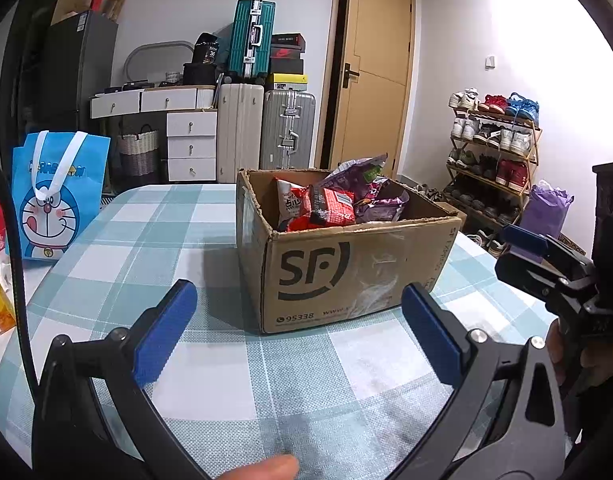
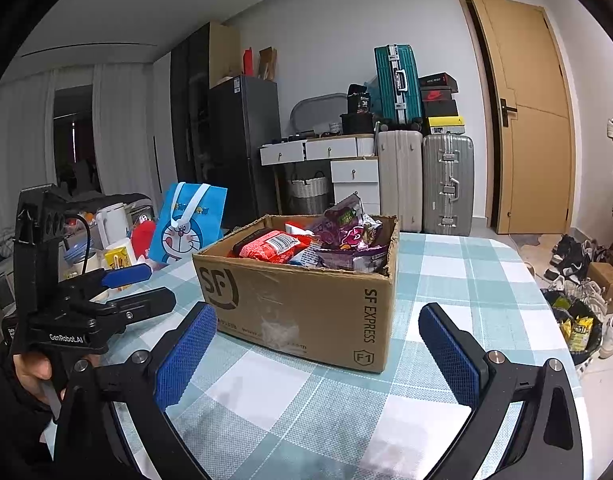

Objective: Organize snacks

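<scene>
Now snacks (image 1: 330, 200) — boxed (image 1: 346, 276)

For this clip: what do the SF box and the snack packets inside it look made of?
SF box: brown corrugated cardboard, matte, with torn, ragged rim edges and clear tape residue on its front. Red snack packet and purple snack packets: thin glossy film, probably plastic or foil laminate, crinkled and catching highlights.

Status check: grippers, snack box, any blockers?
Left gripper and right gripper open, empty, short of the box. Cardboard box open on checked table, red packets and purple packets inside. Nothing between grippers and box.
</scene>
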`<action>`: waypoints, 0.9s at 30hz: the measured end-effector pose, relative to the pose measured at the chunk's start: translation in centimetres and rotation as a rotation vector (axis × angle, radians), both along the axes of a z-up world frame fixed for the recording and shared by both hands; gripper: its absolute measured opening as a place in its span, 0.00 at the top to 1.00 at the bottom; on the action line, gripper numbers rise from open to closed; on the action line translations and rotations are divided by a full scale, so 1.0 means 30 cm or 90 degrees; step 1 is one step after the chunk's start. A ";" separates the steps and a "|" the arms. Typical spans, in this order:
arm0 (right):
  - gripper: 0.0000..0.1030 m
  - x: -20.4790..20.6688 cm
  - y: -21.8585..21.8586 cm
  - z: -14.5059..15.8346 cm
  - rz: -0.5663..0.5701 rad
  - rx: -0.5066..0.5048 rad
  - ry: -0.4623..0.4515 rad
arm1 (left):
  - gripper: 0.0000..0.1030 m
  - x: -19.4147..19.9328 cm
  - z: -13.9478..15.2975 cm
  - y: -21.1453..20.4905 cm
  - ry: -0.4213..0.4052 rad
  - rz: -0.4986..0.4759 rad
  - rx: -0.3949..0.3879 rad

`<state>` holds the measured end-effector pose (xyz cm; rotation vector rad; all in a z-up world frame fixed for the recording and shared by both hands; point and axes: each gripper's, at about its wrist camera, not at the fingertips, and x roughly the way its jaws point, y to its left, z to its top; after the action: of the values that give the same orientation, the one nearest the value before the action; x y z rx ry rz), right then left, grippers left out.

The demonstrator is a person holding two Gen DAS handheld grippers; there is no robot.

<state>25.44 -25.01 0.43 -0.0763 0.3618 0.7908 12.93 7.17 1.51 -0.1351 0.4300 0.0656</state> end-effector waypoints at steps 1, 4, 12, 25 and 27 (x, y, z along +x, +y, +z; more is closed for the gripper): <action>0.00 -0.006 -0.003 0.000 0.000 0.000 0.001 | 0.01 -0.001 0.001 -0.001 0.000 0.000 0.000; 0.00 -0.006 -0.003 0.000 -0.001 0.001 0.001 | 0.01 -0.002 0.001 -0.005 -0.001 0.000 0.001; 0.00 -0.011 -0.005 -0.002 0.000 0.002 0.001 | 0.01 -0.003 0.000 -0.004 -0.001 0.000 0.001; 0.00 -0.010 -0.004 -0.003 0.000 0.003 0.001 | 0.01 -0.001 -0.003 -0.004 -0.002 0.000 0.001; 0.00 -0.010 -0.005 -0.003 -0.001 0.003 0.001 | 0.01 -0.001 -0.004 -0.004 -0.002 0.000 0.001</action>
<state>25.13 -25.16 0.35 -0.0713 0.3614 0.7903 12.91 7.05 1.41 -0.1335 0.4273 0.0659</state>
